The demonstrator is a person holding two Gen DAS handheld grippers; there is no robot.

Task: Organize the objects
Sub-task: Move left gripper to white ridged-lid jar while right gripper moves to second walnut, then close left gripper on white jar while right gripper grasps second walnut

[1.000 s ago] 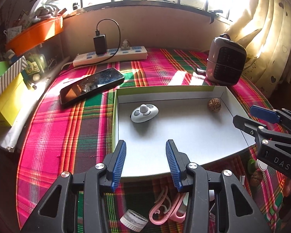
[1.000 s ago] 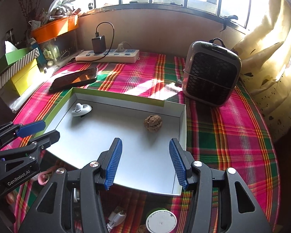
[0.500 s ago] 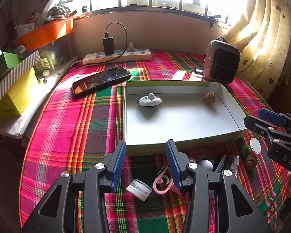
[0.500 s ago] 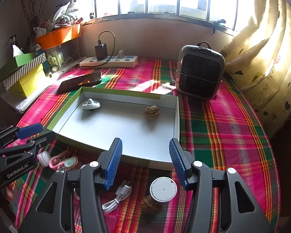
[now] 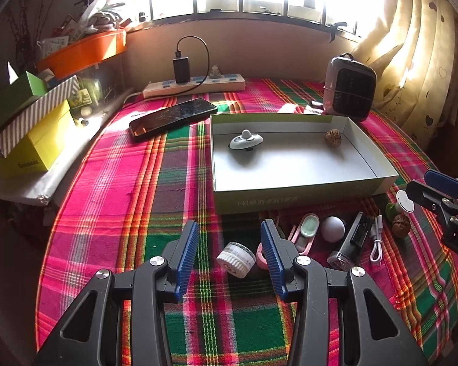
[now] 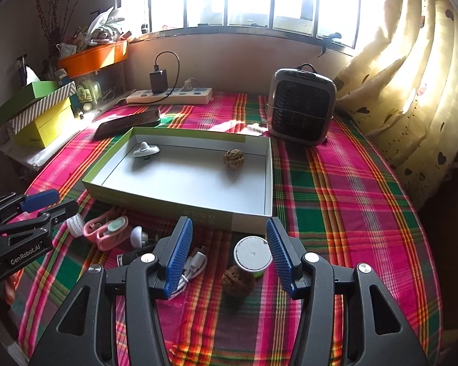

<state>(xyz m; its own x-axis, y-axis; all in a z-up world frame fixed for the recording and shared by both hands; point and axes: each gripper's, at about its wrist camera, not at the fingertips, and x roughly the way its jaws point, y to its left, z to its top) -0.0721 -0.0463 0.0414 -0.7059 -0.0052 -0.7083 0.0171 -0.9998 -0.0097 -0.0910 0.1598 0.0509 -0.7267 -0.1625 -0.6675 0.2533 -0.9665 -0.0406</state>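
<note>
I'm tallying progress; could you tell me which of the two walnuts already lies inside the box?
The walnut near the box's far right corner; the other walnut lies outside.

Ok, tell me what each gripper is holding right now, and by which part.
Nothing is held. The left gripper and right gripper both stand open and empty above the loose items on the cloth.

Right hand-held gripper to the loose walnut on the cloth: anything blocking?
Nothing visible blocks it. The walnut lies on the cloth just ahead of the open right hand-held gripper. A white-capped green piece sits right behind the walnut, seemingly touching it, and a white cable lies to its left, so a wide close could catch either.
</note>
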